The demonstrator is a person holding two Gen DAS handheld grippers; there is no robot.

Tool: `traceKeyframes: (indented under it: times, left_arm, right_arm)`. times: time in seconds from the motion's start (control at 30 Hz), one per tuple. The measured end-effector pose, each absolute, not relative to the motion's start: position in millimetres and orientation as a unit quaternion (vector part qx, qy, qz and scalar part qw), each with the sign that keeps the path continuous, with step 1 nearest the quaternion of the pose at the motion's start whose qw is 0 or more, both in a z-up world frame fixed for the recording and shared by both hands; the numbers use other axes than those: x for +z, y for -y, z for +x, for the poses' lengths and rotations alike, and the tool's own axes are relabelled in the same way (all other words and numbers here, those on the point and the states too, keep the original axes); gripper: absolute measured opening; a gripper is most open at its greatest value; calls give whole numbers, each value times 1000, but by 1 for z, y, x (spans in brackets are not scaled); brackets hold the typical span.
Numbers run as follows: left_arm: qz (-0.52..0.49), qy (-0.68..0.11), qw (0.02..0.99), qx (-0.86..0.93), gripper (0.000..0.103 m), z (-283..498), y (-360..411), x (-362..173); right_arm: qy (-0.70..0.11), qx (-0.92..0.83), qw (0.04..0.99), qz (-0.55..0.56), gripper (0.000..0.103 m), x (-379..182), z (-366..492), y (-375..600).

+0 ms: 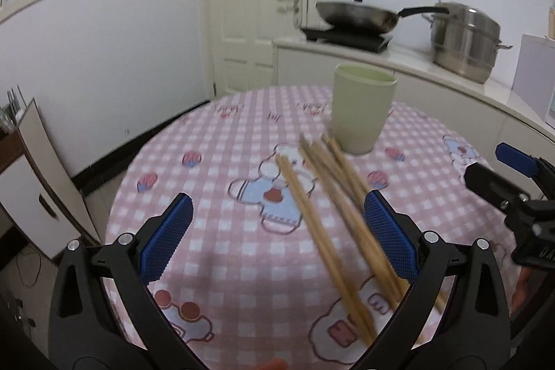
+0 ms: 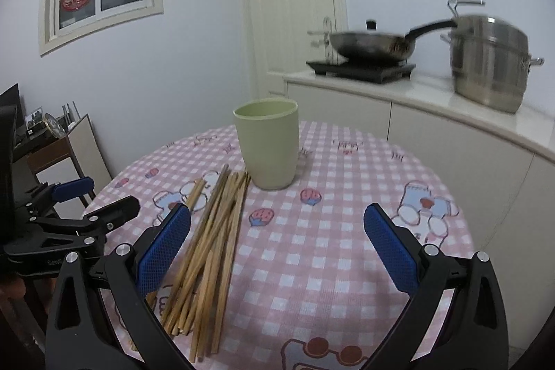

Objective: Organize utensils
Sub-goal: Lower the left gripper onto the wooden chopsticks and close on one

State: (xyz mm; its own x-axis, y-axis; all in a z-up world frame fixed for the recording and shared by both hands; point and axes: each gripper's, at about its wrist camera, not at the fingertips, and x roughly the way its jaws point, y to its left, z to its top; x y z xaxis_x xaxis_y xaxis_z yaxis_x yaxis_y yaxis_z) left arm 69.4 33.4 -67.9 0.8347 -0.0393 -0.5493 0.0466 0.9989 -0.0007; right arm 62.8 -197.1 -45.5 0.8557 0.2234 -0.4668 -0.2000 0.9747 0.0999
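— So where do we stand?
— We hold both grippers, left [image 1: 277,224] and right [image 2: 277,231], spread wide, empty. Wooden chopsticks [image 2: 211,241] lie mid-tablecloth [image 2: 312,248], tips touching the green cup [image 2: 267,144].

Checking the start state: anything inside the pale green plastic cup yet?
The pale green plastic cup shows only bare inner wall near its rim; its bottom is hidden. The wooden chopsticks all lie on the checked tablecloth.
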Motion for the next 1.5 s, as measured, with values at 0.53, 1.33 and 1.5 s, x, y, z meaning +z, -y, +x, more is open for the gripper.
traceKeyframes:
  times: [0.53,1.33,1.5]
  left_arm:
    - [-13,-399,917,-32,97,101,-34,-104]
    - [-22,-411,907,-85,46,124,16,-101]
    - [-31,-420,903,-82,35,131,16,-102]
  right_arm:
    - [-319,119,939,50,96,-64,90,206]
    - [-302,70,951,0,96,-57,94,222]
    - [-308,79,948,-2,96,-59,99,223]
